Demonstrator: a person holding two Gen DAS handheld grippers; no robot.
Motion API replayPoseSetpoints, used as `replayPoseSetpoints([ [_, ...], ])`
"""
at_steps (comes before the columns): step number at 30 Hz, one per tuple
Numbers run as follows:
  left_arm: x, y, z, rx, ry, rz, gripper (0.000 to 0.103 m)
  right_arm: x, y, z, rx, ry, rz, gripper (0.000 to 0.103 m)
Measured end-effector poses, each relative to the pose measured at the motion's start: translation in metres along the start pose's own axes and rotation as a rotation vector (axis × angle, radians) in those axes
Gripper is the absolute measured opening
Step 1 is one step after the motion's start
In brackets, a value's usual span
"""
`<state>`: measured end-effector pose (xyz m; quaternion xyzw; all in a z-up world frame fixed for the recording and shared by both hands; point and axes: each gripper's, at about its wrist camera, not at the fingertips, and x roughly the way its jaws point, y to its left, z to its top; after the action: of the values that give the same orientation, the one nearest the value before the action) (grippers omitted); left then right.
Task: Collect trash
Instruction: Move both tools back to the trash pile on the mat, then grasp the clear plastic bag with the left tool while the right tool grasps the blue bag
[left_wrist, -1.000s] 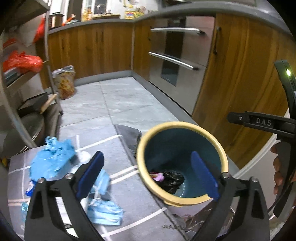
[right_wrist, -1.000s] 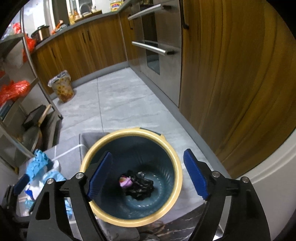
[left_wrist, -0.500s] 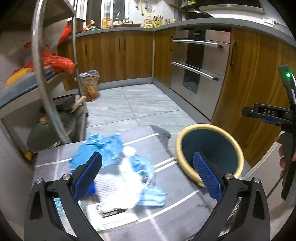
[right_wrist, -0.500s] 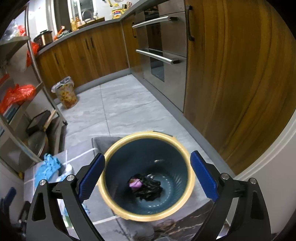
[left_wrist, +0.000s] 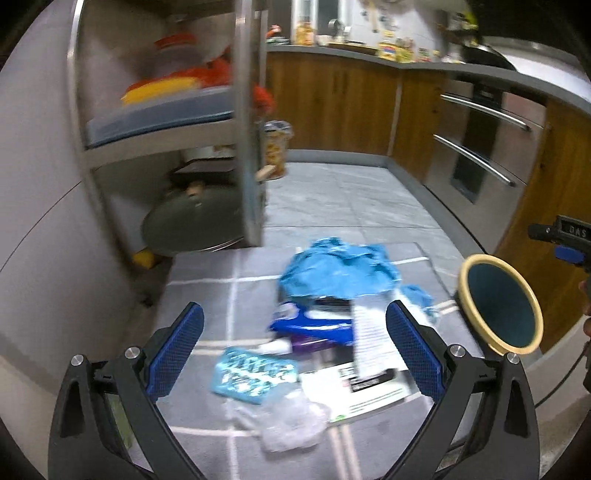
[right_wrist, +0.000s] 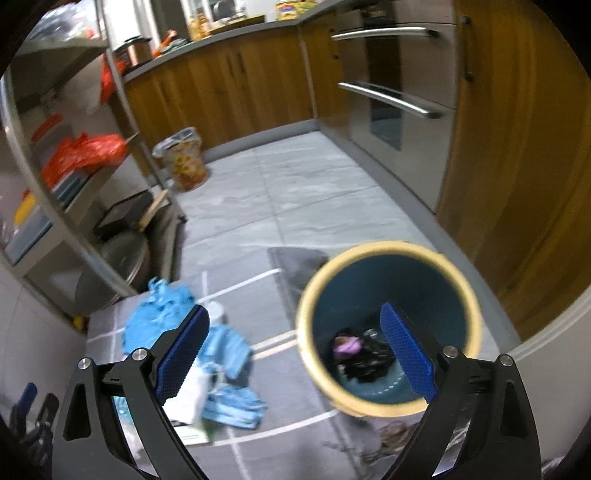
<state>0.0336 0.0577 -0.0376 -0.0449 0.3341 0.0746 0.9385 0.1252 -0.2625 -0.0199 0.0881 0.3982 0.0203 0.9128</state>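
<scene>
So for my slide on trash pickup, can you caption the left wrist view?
Open left claw hovers over blue plastic bag, papers and wrappers littering a grey mat, yellow-rimmed bin at right.

The left hand-held gripper (left_wrist: 293, 349) points downward, its blue pads (left_wrist: 173, 353) spread wide with nothing pinched. The right hand-held gripper (right_wrist: 293, 354) also tilts down, jaws wide apart and empty. Fingers (left_wrist: 584, 306) show at the right gripper's handle.

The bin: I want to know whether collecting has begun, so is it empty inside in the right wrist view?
No, the bin already holds a crumpled black bag and a small pink scrap at its bottom.
</scene>
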Motion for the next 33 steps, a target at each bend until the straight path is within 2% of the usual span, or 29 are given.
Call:
replayPoseSetpoints([
  [4, 0.004, 0.018, -0.003, -0.012, 0.014, 0.024, 0.097, 0.012, 0.032, -0.001, -0.048, 0.022, 0.029, 0.094],
  [7, 0.016, 0.031, -0.013, -0.022, 0.071, 0.044, 0.097, 0.021, 0.055, 0.001, -0.109, 0.022, 0.041, 0.094],
  [9, 0.024, 0.037, -0.021, -0.044, 0.117, 0.036, 0.097, 0.029, 0.071, 0.003, -0.15, 0.022, 0.047, 0.094],
  [12, 0.034, 0.041, -0.036, -0.069, 0.189, -0.017, 0.097, 0.04, 0.089, 0.004, -0.167, 0.039, 0.07, 0.094],
  [17, 0.042, 0.015, -0.058, 0.077, 0.245, -0.043, 0.097, 0.062, 0.122, -0.002, -0.175, 0.088, 0.086, 0.094],
  [20, 0.049, 0.013, -0.065, 0.091, 0.285, -0.067, 0.095, 0.07, 0.137, -0.005, -0.185, 0.104, 0.108, 0.094],
  [22, 0.057, 0.015, -0.068, 0.079, 0.322, -0.092, 0.081, 0.074, 0.144, -0.006, -0.203, 0.109, 0.112, 0.094],
  [26, 0.078, 0.016, -0.078, 0.067, 0.435, -0.136, 0.06, 0.083, 0.144, -0.002, -0.197, 0.117, 0.109, 0.094],
  [28, 0.084, 0.013, -0.079, 0.073, 0.454, -0.158, 0.037, 0.088, 0.141, -0.001, -0.183, 0.125, 0.106, 0.094],
  [30, 0.084, 0.009, -0.076, 0.093, 0.458, -0.166, 0.026, 0.094, 0.138, 0.002, -0.165, 0.137, 0.104, 0.094],
  [31, 0.081, 0.005, -0.072, 0.11, 0.45, -0.163, 0.022, 0.096, 0.135, 0.003, -0.156, 0.141, 0.102, 0.094],
  [33, 0.069, 0.002, -0.057, 0.127, 0.412, -0.167, 0.021, 0.099, 0.132, 0.004, -0.14, 0.146, 0.106, 0.094],
])
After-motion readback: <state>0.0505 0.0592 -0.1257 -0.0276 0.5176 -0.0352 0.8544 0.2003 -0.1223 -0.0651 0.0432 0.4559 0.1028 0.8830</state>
